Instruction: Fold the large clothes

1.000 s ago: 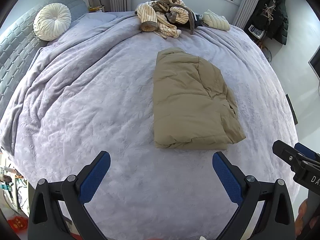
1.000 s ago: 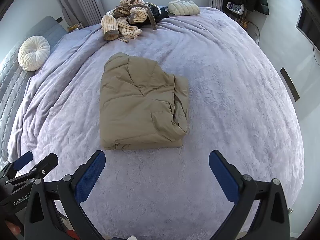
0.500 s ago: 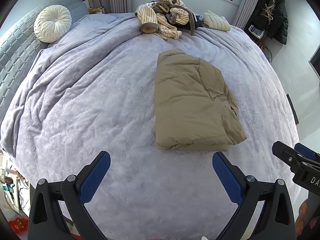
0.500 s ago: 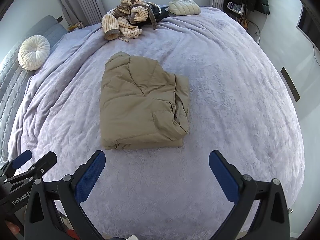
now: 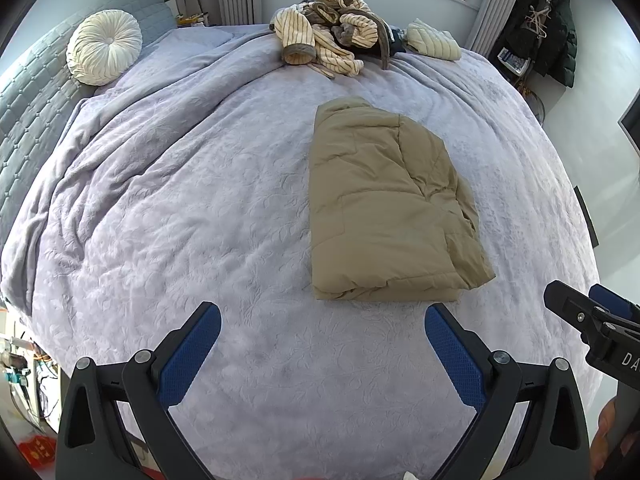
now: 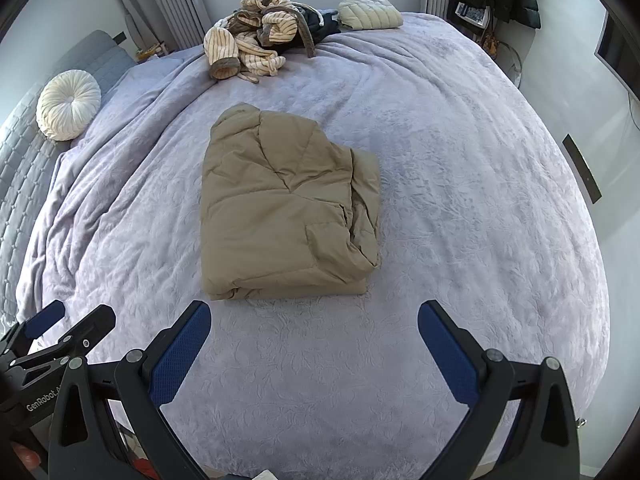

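Note:
A tan padded jacket (image 5: 384, 208) (image 6: 284, 212) lies folded into a thick rectangle in the middle of the lavender bed (image 5: 180, 208) (image 6: 460, 200). My left gripper (image 5: 320, 320) hovers open over the near edge of the bed, short of the jacket's near hem, nothing between its blue pads. My right gripper (image 6: 314, 316) is open too, just in front of the same hem and holding nothing. Each gripper shows at the edge of the other's view: the right gripper (image 5: 592, 320) at lower right, the left gripper (image 6: 60, 328) at lower left.
A heap of striped and dark clothes (image 5: 332, 40) (image 6: 260, 36) lies at the far edge of the bed, next to a folded cream quilted garment (image 5: 432, 40) (image 6: 370, 14). A round white cushion (image 5: 104, 46) (image 6: 68, 104) rests by the grey headboard. A dark coat (image 5: 556, 28) hangs at the right wall.
Both views have shifted only slightly; the jacket sits a touch farther away in the frame. Both grippers stay open and empty.

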A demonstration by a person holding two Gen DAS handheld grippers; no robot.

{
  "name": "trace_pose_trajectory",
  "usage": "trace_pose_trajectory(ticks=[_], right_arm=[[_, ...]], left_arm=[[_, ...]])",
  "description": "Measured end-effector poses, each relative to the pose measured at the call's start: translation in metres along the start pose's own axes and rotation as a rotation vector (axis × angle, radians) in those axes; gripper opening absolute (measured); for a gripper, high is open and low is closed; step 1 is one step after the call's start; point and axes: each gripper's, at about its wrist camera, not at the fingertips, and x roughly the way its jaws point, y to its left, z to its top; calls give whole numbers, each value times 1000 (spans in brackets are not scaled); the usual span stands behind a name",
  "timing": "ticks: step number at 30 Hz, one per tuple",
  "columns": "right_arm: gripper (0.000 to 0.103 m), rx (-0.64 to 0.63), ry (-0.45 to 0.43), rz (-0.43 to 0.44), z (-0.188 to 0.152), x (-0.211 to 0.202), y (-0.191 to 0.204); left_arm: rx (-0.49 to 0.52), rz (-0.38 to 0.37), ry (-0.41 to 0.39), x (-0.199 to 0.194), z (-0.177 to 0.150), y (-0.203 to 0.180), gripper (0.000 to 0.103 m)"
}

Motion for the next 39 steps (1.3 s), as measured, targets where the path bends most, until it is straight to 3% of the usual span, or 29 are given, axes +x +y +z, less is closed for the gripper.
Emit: trace_pose_trajectory(ticks=[39], right_arm=[[103, -1, 1, 0, 2, 0, 1]], left_arm=[[23, 17, -4, 7, 8, 4, 102]])
